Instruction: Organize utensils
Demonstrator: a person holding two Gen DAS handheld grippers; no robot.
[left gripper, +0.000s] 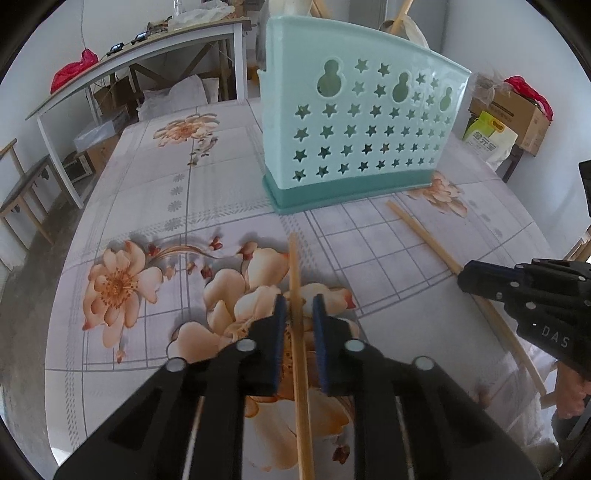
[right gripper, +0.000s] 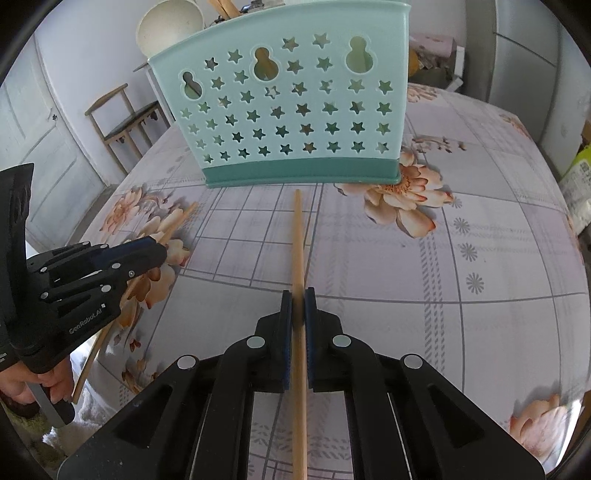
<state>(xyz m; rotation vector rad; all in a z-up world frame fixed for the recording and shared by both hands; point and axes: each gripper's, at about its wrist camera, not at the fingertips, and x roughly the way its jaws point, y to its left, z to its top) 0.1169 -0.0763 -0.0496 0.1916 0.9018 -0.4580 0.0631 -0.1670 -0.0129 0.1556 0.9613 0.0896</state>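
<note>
Your left gripper [left gripper: 298, 306] fills the lower centre of the left wrist view, its blue pads standing a little apart with a wooden chopstick [left gripper: 300, 354] running up between them. A narrow gap shows on each side of the stick, so the pads do not appear to press it. The stick lies along the flowered tablecloth [left gripper: 147, 206], its far tip pointing toward the utensil holder [left gripper: 354, 122].

Your right gripper [right gripper: 298, 295] sits at the lower centre of the right wrist view, its pads closed tight on a second chopstick [right gripper: 298, 236]. That stick reaches straight up the frame, and its tip ends just short of the holder's darker green base [right gripper: 303, 170].

The holder is pale mint plastic, pierced with star-shaped holes and three gourd-shaped openings. It stands upright on the table, in the upper centre of both views.

In the left wrist view, your right gripper shows at the right edge of the frame, clamped on its stick, which slants from the middle right down to the lower right. In the right wrist view, your left gripper shows at the left edge, with your hand [right gripper: 48, 380] on its handle at the lower left.

A white bowl [right gripper: 170, 26] shows behind the holder at the upper left of the right wrist view.
</note>
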